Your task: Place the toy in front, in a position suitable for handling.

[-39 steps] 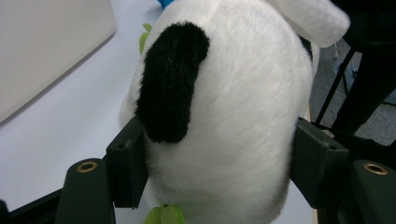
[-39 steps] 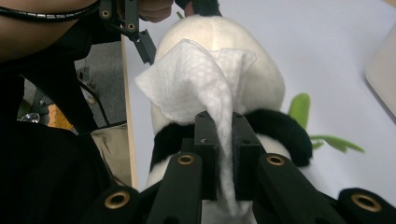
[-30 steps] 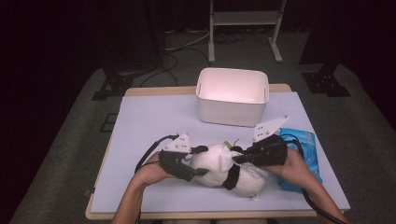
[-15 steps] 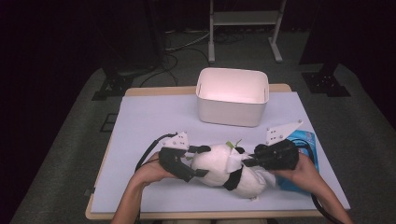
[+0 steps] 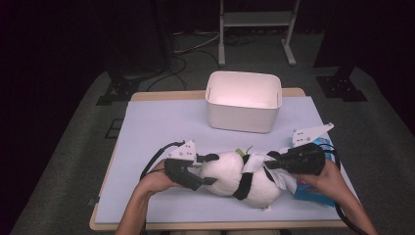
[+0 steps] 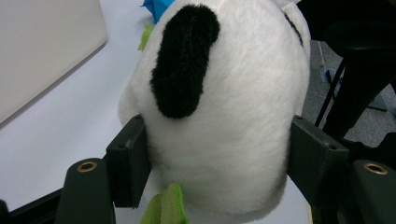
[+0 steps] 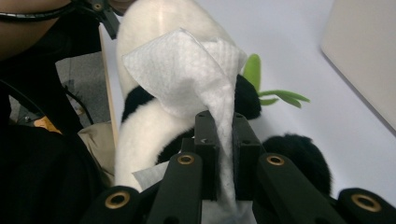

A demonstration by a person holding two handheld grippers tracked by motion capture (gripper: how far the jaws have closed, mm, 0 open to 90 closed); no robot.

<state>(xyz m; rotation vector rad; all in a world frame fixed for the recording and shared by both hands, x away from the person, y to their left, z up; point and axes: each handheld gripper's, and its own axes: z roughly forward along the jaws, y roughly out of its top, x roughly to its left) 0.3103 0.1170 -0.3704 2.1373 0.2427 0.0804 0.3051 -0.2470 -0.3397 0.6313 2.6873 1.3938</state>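
Observation:
A black-and-white plush panda (image 5: 230,177) lies on its side near the table's front edge. My left gripper (image 5: 211,169) has the panda's white head (image 6: 233,93) between its jaws. They have just been closing, and both pads press into the fur. My right gripper (image 5: 268,160) is at the panda's other end, shut on a white wipe (image 7: 187,70). The wipe (image 5: 255,161) drapes over the panda's body. Green leaf pieces (image 7: 254,70) stick out beside the panda.
A white bin (image 5: 243,117) stands at the back middle of the lilac table mat (image 5: 161,127). A blue packet (image 5: 309,192) lies under my right hand near the right edge. Dark floor, cables and stands surround the table.
My right gripper has moved to the right with the wipe pinched in it. The left hand has stayed in place at the panda's head.

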